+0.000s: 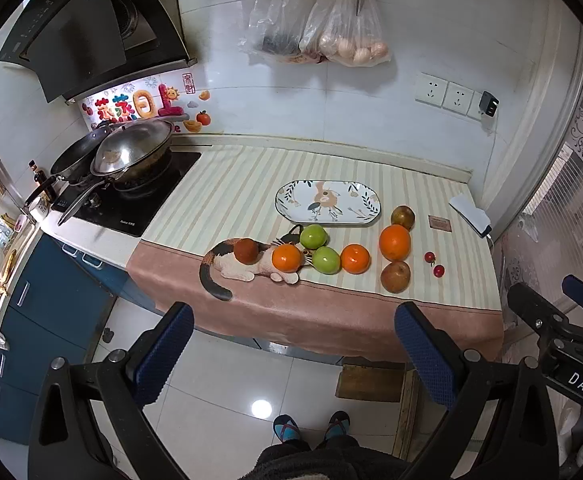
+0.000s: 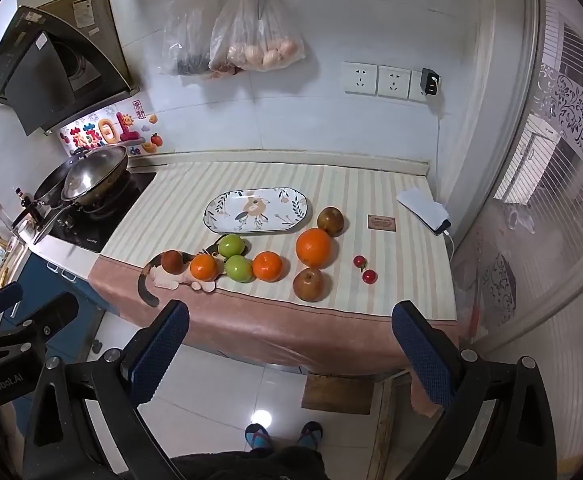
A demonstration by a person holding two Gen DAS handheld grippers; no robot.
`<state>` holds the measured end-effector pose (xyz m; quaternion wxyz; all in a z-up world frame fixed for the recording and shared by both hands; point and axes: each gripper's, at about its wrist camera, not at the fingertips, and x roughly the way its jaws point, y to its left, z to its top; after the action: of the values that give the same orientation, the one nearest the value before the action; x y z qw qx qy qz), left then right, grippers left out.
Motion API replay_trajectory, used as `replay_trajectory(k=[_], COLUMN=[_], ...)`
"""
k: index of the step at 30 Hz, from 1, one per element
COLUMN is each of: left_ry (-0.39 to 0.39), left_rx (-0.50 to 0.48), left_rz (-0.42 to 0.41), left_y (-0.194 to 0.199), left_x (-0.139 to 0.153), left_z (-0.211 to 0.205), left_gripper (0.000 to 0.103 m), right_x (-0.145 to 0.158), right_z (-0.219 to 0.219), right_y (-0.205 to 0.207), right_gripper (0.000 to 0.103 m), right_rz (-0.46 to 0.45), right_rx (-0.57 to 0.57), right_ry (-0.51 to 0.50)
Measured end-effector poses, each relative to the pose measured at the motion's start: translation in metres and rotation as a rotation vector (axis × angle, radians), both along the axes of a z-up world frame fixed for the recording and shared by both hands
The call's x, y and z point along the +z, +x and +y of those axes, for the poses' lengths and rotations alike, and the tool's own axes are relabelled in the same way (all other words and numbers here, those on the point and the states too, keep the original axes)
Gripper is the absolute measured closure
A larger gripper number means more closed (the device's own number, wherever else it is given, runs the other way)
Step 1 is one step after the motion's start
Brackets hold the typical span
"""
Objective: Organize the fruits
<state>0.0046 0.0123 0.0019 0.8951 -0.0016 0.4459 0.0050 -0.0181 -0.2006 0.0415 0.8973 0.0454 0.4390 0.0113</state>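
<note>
Fruit lies on a striped cloth on the counter: a large orange point(image 1: 394, 242) point(image 2: 313, 247), two smaller oranges point(image 1: 286, 258) point(image 1: 355, 258), two green apples point(image 1: 313, 237) point(image 1: 326, 260), three brown fruits point(image 1: 246, 251) point(image 1: 395, 277) point(image 1: 403, 217), and two cherry tomatoes point(image 1: 433, 264) point(image 2: 365, 269). An empty oval patterned plate point(image 1: 327, 202) point(image 2: 257, 210) sits behind them. My left gripper point(image 1: 293, 354) and right gripper point(image 2: 290, 352) are both open and empty, held back from the counter's front edge above the floor.
A stove with a lidded wok point(image 1: 131, 152) stands at the left. A phone with a white cloth point(image 1: 470, 209) lies at the counter's right end. Plastic bags point(image 1: 343, 32) and scissors hang on the wall. A wooden block point(image 1: 369, 382) lies on the floor.
</note>
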Motion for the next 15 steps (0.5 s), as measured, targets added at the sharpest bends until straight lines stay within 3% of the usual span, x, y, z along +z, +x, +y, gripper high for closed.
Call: replay_trajectory(k=[15], left_ry=[0.007], left_rx=[-0.006], left_rz=[0.004], left_y=[0.0023], left_x=[-0.0025], left_z=[-0.0035], left_gripper=[0.0], right_x=[0.0012], right_z=[0.0046], right_y=[0.0048], right_gripper=[0.0], right_rz=[0.002], right_rx=[-0.003], right_ry=[-0.009])
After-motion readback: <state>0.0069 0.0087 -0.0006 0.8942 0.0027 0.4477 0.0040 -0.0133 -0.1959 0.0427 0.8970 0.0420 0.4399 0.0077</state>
